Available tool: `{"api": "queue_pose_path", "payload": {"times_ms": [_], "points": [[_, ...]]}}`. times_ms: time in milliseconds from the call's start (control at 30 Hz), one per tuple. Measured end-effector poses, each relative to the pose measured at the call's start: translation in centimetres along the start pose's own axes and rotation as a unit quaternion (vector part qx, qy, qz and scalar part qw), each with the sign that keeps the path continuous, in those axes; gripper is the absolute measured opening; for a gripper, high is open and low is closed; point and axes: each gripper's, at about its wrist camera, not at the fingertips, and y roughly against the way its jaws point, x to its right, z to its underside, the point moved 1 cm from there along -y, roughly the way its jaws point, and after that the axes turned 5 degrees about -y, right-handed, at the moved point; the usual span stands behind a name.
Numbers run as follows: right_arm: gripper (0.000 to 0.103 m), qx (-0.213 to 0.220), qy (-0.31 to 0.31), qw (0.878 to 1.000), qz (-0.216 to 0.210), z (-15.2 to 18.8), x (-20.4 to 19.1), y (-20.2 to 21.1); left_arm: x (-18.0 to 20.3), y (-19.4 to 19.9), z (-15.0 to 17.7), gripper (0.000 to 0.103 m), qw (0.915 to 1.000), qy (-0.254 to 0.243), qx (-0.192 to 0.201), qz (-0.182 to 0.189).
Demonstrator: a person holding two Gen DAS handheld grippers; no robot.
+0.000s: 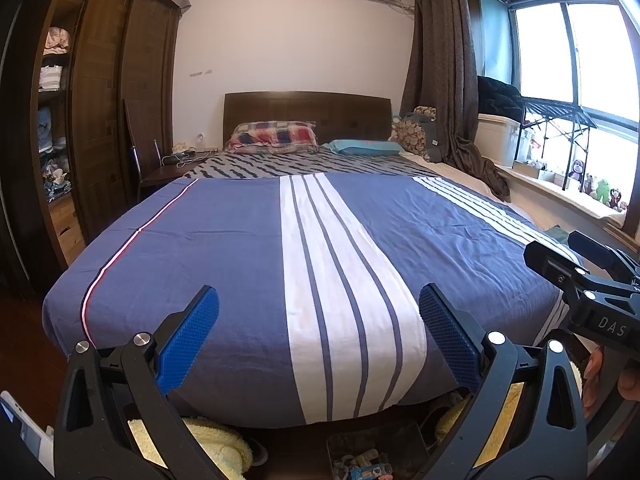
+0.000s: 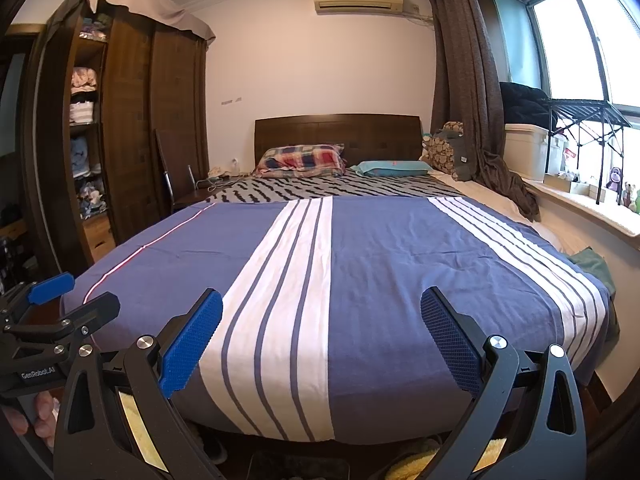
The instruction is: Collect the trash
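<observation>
My left gripper [image 1: 318, 300] is open, its blue pads [image 1: 188, 344] spread wide above the foot of a bed with a blue and white striped cover [image 1: 224, 240]. My right gripper [image 2: 322, 298] is open too and holds nothing, hovering over the same bed cover [image 2: 400, 260]. Each gripper shows at the edge of the other's view: the right gripper [image 1: 556, 246] and the left gripper [image 2: 76, 296]. On the floor below the bed's foot sits a dark bin [image 1: 340, 440] with colourful wrappers inside. No loose trash shows on the bed.
Pillows [image 1: 276, 136] lie by the wooden headboard [image 1: 308, 108]. A tall wardrobe [image 1: 104, 100] stands left. A window sill with toys [image 1: 600, 192] and a curtain [image 1: 444, 60] are right. Yellow fluffy slippers [image 1: 216, 440] lie on the floor. A green cloth [image 2: 592, 264] lies beside the bed.
</observation>
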Motion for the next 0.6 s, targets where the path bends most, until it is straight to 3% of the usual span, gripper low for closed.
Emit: {"api": "queue_pose_path", "payload": {"times_ms": [600], "points": [[0.099, -0.001, -0.001, 1.0, 0.002, 0.15, -0.05, -0.11, -0.1, -0.03, -0.07, 0.095, 1.0, 0.005, 0.0, -0.005]]}}
